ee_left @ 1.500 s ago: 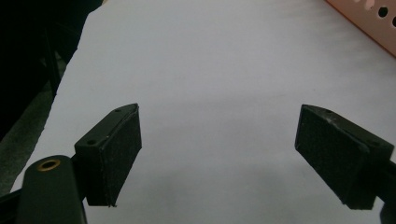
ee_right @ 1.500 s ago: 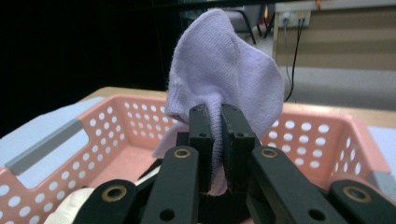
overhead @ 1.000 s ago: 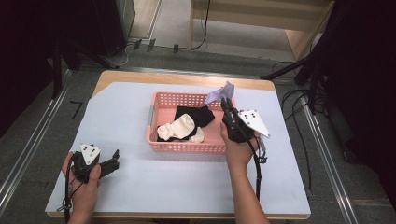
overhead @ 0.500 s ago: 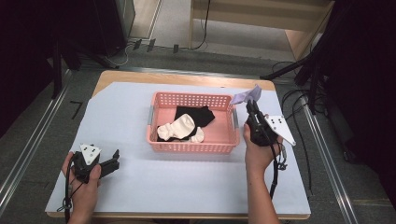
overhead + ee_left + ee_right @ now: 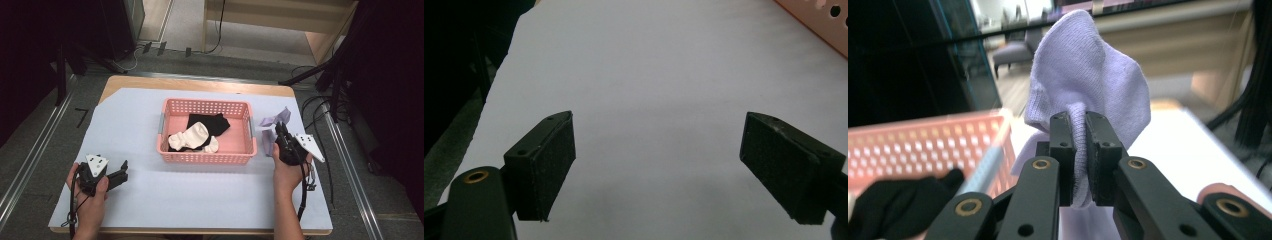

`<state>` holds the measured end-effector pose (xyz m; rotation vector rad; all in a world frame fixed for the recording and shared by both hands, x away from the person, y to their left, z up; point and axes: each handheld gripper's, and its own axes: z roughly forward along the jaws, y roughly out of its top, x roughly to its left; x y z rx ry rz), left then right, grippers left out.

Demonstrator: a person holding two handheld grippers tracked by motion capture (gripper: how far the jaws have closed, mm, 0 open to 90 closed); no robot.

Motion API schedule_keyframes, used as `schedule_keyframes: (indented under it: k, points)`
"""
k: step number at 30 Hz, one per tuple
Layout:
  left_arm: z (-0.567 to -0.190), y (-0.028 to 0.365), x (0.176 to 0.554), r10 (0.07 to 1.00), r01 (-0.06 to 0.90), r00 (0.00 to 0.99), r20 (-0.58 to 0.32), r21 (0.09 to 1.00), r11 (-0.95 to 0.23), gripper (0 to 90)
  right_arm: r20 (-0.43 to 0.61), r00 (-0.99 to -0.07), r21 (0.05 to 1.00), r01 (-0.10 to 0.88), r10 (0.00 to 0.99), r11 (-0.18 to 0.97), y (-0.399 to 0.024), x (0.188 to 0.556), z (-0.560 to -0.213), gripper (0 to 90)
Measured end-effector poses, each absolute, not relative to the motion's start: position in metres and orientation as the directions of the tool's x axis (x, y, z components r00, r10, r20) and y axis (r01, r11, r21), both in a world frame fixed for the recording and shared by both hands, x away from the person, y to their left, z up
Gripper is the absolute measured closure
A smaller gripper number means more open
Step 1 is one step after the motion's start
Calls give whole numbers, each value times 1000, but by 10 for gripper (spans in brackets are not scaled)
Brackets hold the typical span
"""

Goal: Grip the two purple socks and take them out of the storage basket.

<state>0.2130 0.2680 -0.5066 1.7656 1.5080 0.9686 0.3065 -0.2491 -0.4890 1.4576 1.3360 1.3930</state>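
My right claw (image 5: 1078, 150) pinches the lavender sock (image 5: 1088, 75) mid-fabric; it's light, limp, likely to droop. Left claw (image 5: 674, 165) spread, empty.

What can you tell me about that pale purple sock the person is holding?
The lavender sock is soft ribbed knit, crumpled and folded. The right tool pinches a fold of it between shut black jaws, so part sticks up and part hangs below. It sits just right of the pink basket, over the white table cover.
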Motion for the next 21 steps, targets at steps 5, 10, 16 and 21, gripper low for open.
schedule_keyframes:
  k: [5,10,16,21]
  points:
    - [-506,269,213,987,535,84,139,829,-162,155,302,-117,921,293,946,-257,-260,305,-505,755]
    - [-506,269,213,987,535,79,141,829,-162,154,350,-136,898,329,927,-291,-271,292,-509,564]
    - [-506,269,213,987,534,75,141,830,-159,154,299,-153,917,321,942,-238,-280,272,-504,484]
    - [-506,268,212,987,536,75,141,829,-159,154,273,-179,929,303,945,-211,-286,257,-500,434]
